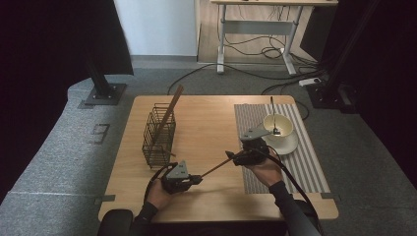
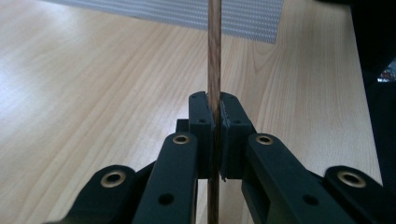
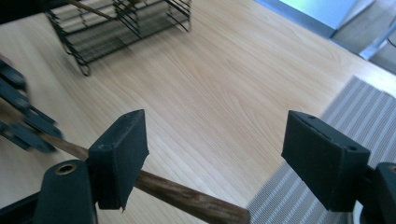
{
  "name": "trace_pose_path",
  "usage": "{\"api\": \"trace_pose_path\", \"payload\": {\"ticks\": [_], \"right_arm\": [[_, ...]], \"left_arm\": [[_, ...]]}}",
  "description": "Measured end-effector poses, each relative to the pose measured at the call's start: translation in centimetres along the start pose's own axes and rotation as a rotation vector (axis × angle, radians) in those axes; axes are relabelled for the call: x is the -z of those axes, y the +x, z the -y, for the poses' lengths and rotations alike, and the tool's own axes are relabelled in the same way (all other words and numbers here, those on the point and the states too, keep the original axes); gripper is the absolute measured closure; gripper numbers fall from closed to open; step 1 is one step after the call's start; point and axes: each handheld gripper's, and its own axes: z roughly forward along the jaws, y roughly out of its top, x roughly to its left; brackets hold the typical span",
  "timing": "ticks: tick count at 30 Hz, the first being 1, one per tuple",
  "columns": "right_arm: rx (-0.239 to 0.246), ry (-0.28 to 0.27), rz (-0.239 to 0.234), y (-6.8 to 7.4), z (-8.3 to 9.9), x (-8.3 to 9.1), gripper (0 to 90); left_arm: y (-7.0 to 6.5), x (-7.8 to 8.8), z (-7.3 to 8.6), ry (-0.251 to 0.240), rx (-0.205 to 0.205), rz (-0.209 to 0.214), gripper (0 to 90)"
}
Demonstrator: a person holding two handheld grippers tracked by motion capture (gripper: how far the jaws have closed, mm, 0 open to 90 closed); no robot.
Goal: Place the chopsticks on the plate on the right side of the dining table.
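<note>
Chopstick [image 1: 214, 169], a dark wooden one, stretches across the lower middle of the high view between both grippers. Left gripper [image 2: 214, 122] has its jaws clamped tight on the stick. Right gripper [image 3: 236, 161] has its jaws spread wide, the stick lying loose against one pad. Another chopstick [image 1: 169, 112] leans in the black wire basket [image 1: 158, 137] at centre left. At right, a cream bowl [image 1: 278, 125] holds what may be a spoon.
</note>
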Motion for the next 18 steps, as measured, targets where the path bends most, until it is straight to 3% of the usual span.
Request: {"api": "trace_pose_path", "payload": {"ticks": [6,13,18], "right_arm": [[-0.044,0.032,0.0,-1.2,1.6,-0.7,21.7],[-0.021,0.007,-0.054,-1.6,0.7,1.1,16.8],[0.009,0.068,-0.109,-1.1,1.1,1.3,14.5]], "left_arm": [[0.0,-0.1,0.0,0.022,0.0,0.015,84.9],[0.2,-0.2,0.1,0.068,0.01,0.045,85.0],[0.1,-0.5,0.1,0.112,-0.012,0.062,85.0]]}}
